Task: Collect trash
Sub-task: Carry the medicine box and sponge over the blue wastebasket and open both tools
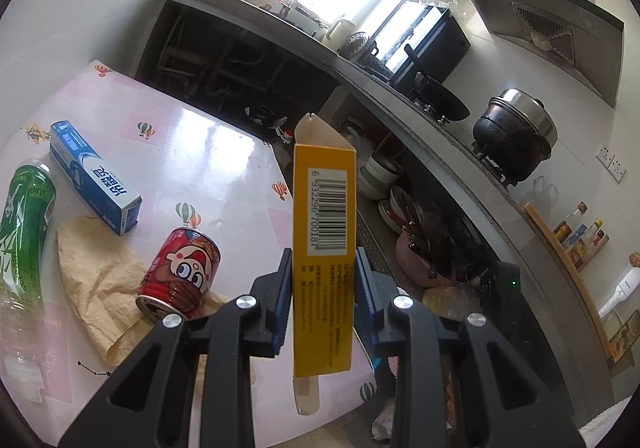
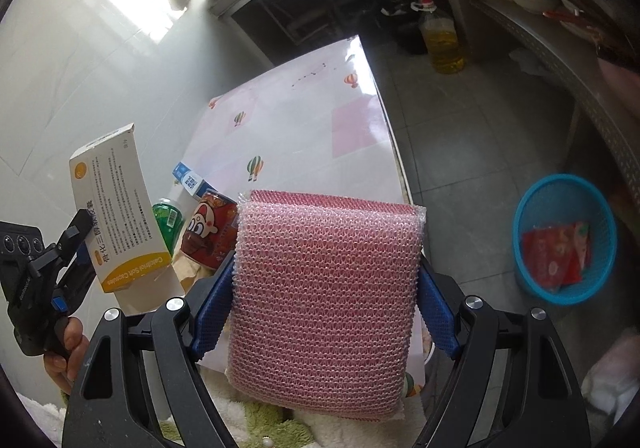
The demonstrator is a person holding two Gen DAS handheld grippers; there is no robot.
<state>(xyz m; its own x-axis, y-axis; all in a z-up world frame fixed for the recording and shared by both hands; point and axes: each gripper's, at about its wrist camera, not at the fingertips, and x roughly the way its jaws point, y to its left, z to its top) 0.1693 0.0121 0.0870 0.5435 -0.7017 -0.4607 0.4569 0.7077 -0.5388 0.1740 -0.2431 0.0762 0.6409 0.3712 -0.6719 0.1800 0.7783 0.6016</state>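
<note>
My left gripper (image 1: 323, 288) is shut on a yellow and white medicine box (image 1: 323, 248), held upright above the table's edge; the box also shows in the right wrist view (image 2: 116, 208). My right gripper (image 2: 324, 284) is shut on a pink bubble-wrap pouch (image 2: 326, 300), held above the table's near corner. On the table (image 1: 208, 136) lie a blue toothpaste box (image 1: 94, 178), a green plastic bottle (image 1: 24, 232), a red cartoon can (image 1: 180, 274) and a crumpled tan paper (image 1: 100, 280).
A blue basket (image 2: 564, 236) with red wrappers in it stands on the grey floor to the right of the table. An oil jug (image 2: 442, 42) stands on the floor beyond. A kitchen counter (image 1: 400, 96) with pots and a shelf of bowls runs along the right.
</note>
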